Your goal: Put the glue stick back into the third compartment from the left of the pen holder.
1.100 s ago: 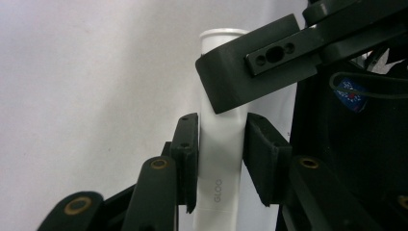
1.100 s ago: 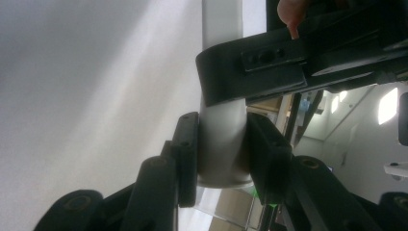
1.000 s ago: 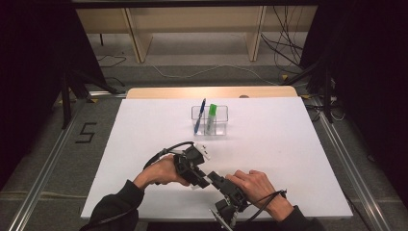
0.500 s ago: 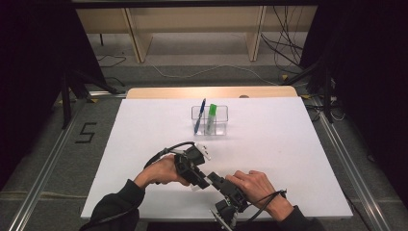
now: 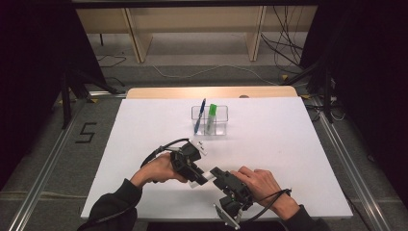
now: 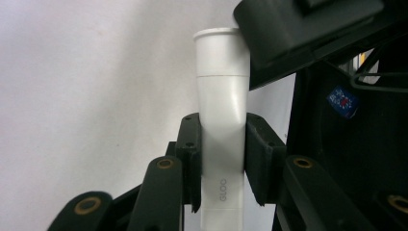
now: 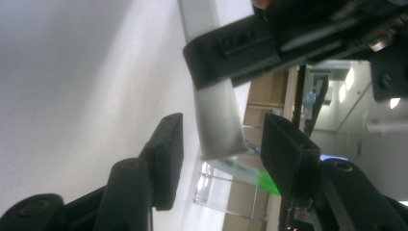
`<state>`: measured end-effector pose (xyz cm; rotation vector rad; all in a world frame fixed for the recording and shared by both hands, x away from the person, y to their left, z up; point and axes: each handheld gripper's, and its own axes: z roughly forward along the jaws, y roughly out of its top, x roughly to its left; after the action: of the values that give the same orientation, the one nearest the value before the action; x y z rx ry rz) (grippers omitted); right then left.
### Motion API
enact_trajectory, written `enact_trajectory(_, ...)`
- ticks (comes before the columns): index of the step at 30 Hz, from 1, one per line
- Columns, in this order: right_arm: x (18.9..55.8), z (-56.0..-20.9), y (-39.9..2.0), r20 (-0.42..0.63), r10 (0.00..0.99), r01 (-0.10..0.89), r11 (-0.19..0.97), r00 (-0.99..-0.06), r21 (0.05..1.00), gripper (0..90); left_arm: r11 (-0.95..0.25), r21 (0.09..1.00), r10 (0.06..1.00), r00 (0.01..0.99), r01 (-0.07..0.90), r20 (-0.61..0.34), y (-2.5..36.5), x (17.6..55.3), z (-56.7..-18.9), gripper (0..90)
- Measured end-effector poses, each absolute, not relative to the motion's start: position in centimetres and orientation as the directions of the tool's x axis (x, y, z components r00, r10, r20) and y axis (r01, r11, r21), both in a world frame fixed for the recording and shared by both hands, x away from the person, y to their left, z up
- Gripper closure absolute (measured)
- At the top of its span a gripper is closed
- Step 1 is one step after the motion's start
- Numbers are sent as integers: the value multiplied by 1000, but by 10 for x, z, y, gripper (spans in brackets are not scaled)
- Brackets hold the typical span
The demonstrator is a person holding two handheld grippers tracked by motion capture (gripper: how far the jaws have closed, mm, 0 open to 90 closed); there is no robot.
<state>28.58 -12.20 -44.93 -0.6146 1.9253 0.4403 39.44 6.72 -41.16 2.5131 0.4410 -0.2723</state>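
Note:
A white glue stick (image 6: 223, 144) marked GLOO is clamped across its body by my left gripper (image 6: 223, 159), both pads pressing on it. In the high view the two grippers meet near the table's front edge, left gripper (image 5: 191, 169) facing right gripper (image 5: 215, 174), with the glue stick (image 5: 201, 178) between them. My right gripper (image 7: 226, 144) has just been opening its jaws. The capped end of the glue stick (image 7: 216, 120) hangs between its fingers (image 7: 168, 144) with a gap on each side.
A clear box (image 5: 210, 126) stands at mid-table toward the back, holding a blue pen (image 5: 199, 114) and a green marker (image 5: 211, 115). The white board (image 5: 288, 144) covers the table. A wooden edge and shelving lie beyond it.

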Motion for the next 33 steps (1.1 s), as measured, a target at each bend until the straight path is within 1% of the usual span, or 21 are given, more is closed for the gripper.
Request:
enact_trajectory(1, 287, -448, -123, -908, -202, -585, 809, -368, 57, 497, -776, 507, 260, 923, 375, -284, 69, 395, -411, 699)
enact_trajectory(3, 289, -445, -126, -905, -148, -553, 826, -400, 109, 446, -761, 520, 275, 919, 388, -284, 73, 397, -411, 699)
enact_trajectory(5, 292, -443, -129, -889, -70, -507, 840, -452, 192, 394, -745, 529, 293, 912, 406, -287, 76, 399, -412, 699)
enact_trajectory(7, 296, -440, -131, -855, 31, -437, 850, -518, 295, 348, -728, 544, 309, 907, 419, -285, 79, 400, -412, 699)
enact_trajectory(9, 300, -437, -135, -815, 104, -378, 847, -571, 373, 337, -720, 553, 319, 908, 419, -273, 82, 401, -411, 699)
enact_trajectory(13, 308, -432, -139, -731, 213, -285, 823, -648, 492, 311, -693, 573, 344, 899, 437, -270, 86, 404, -411, 699)
enact_trajectory(18, 315, -428, -146, -582, 351, -141, 759, -734, 635, 287, -642, 613, 391, 884, 461, -256, 88, 407, -410, 699)
enact_trajectory(22, 325, -426, -156, -359, 482, 43, 641, -799, 766, 276, -603, 641, 427, 871, 475, -244, 90, 408, -407, 698)
enact_trajectory(25, 331, -427, -167, -204, 546, 154, 539, -812, 828, 274, -585, 658, 438, 868, 474, -236, 91, 409, -406, 699)
enact_trajectory(27, 333, -427, -173, -128, 575, 214, 489, -808, 845, 274, -577, 662, 445, 864, 478, -236, 91, 409, -406, 699)
enact_trajectory(30, 334, -427, -178, -73, 602, 261, 448, -795, 855, 269, -567, 674, 456, 862, 474, -222, 90, 410, -405, 698)
enact_trajectory(33, 332, -426, -183, -25, 618, 297, 412, -786, 861, 269, -527, 697, 484, 846, 485, -223, 90, 410, -403, 698)
